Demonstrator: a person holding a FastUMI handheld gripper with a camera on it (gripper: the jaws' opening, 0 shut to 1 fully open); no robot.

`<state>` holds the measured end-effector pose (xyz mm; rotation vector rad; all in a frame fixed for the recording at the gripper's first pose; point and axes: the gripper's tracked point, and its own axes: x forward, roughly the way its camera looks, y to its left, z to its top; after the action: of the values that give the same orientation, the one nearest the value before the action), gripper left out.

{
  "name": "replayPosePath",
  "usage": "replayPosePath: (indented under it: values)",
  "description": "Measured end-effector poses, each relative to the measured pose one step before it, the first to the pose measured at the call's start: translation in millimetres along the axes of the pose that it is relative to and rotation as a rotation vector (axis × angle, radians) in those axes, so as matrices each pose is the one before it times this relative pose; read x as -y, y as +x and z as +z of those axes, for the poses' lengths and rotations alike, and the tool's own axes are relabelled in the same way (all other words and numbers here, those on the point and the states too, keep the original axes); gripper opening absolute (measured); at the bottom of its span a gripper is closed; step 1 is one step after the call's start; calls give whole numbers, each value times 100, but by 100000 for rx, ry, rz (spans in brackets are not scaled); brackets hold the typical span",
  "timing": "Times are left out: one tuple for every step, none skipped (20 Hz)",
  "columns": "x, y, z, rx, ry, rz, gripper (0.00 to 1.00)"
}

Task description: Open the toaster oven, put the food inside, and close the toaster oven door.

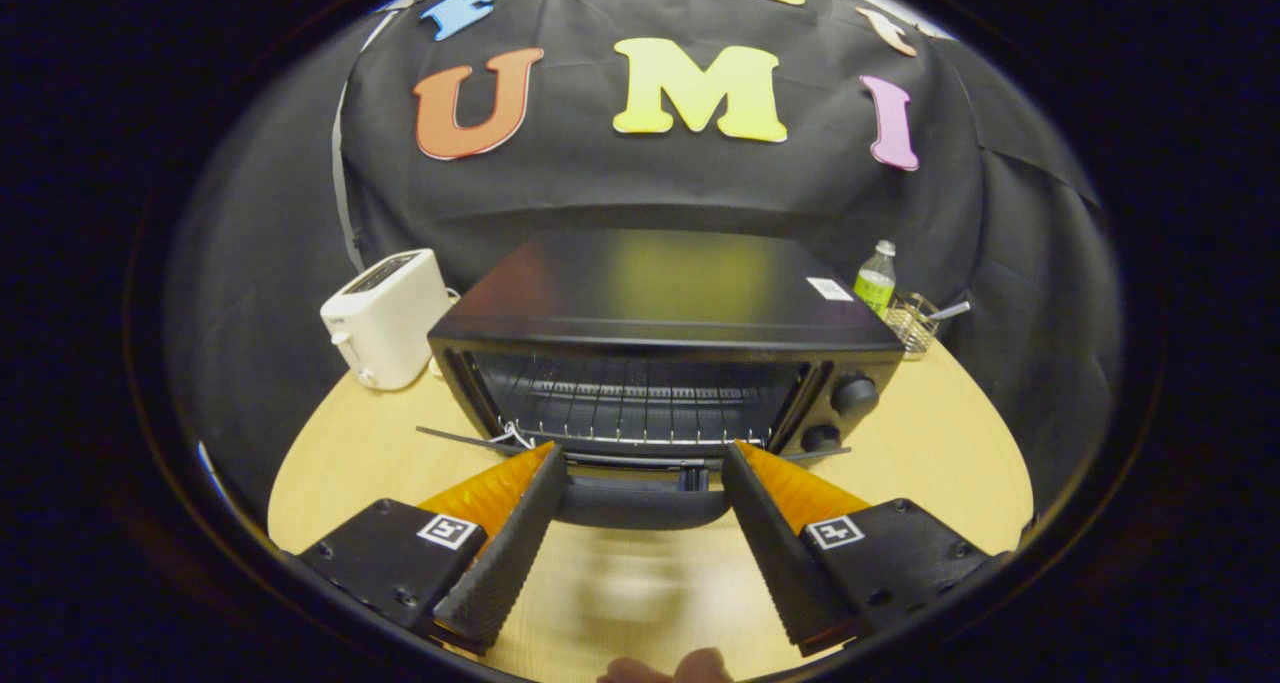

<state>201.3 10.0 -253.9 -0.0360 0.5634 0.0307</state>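
The black toaster oven (660, 293) stands in the middle of the wooden table (950, 443), just ahead of my fingers. Its glass door (640, 573) hangs down flat toward me, and the wire rack (630, 403) inside is bare. The door's dark handle (640, 505) lies between my two fingers, touching neither. My gripper (642, 450) is open wide, its tips near the oven's front sill. Below the fingers a small pale rounded thing (665, 668) peeks in; I cannot tell what it is.
A white slot toaster (385, 313) stands left of the oven. Behind the oven's right corner are a small green-labelled bottle (876, 278) and a wire basket (912, 321). Bare tabletop lies on both sides of the oven.
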Motion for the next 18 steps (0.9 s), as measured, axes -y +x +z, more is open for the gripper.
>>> replayPosePath:
  values:
    - [-21, -386, -969, -1491, 29, -79, 100]
    - [-126, -313, -942, -1438, -112, 178, 100]
    - [-23, -137, -751, -808, -778, 281, 100]
    - [14, -9, -773, -1361, -607, 301, 100]
    - [-41, -91, -757, -1623, 124, 382, 100]
    - [64, 75, -844, -1947, 752, 607, 100]
    - [3, 50, -828, -2176, 969, 778, 100]
    - [2, 182, -892, -2408, 1258, 852, 100]
    - [-9, 199, -875, -2636, 1513, 876, 100]
    - [35, 352, -839, -2363, 1700, 922, 100]
    - [40, 300, -625, -2223, 1723, 933, 100]
    - [130, 236, -432, -1491, 1372, 695, 100]
    - [138, 134, -76, -539, 585, 158, 100]
    - [116, 26, 165, 279, -294, -75, 100]
    - [40, -34, 190, 398, -818, -190, 100]
    - [33, -105, -98, -100, -384, -189, 100]
    - [15, -21, -34, -200, -133, 133, 100]
    - [-127, -16, 50, -308, -289, 111, 100]
